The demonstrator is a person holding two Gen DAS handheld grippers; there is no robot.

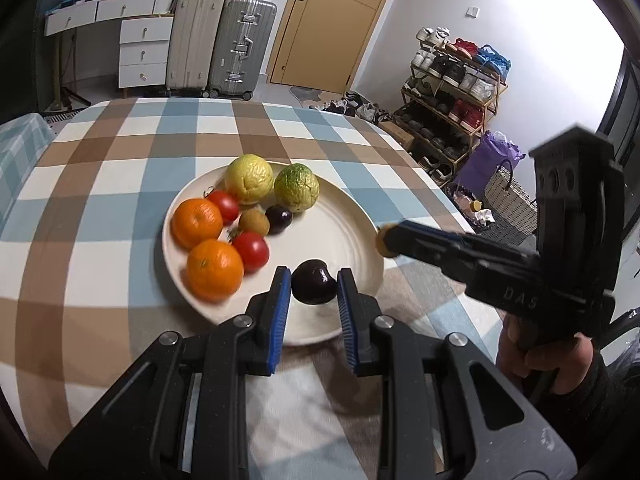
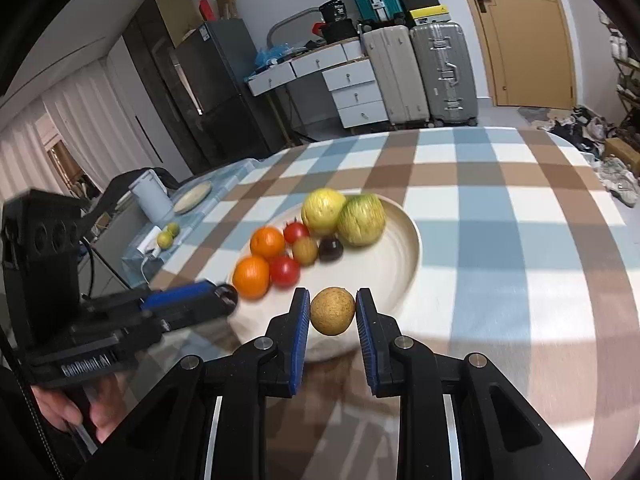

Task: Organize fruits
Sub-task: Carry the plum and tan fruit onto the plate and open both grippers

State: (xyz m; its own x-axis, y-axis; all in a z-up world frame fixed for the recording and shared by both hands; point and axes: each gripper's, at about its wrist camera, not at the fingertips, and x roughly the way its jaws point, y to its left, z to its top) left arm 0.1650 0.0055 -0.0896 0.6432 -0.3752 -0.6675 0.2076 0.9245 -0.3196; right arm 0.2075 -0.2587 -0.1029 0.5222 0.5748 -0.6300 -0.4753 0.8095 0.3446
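The left tongs [image 1: 314, 286], at the lower centre of the left wrist view, are closed on a dark purple fruit [image 1: 314, 282], with both blue pads against its sides. The right tongs [image 2: 333, 312], at the lower centre of the right wrist view, are closed on a small tan fruit [image 2: 333, 311] in the same manner. Each held fruit appears over the near edge of the white plate [image 1: 344, 236]; whether either touches the plate surface cannot be determined. Beyond the tongs, the plate carries two oranges [image 1: 215, 267], two red tomatoes [image 1: 251, 251], a second small tan fruit [image 1: 254, 222], a second dark purple fruit [image 1: 279, 219], a yellow wrinkled fruit [image 1: 249, 178] and a green wrinkled fruit [image 1: 297, 187]. These are grouped in like pairs across the left and upper part of the plate; the right part is bare. The plate rests on the checked tabletop [image 1: 120, 152], which carries no loose fruit near the plate. Assessment: the task appears largely complete. Four pairs are arranged, and the two held fruits each have a matching fruit already on the plate. Remaining work, as judged here, is to set each held fruit beside its match and release it. Suitcases and a shoe rack in the upper part of the frame play no part.
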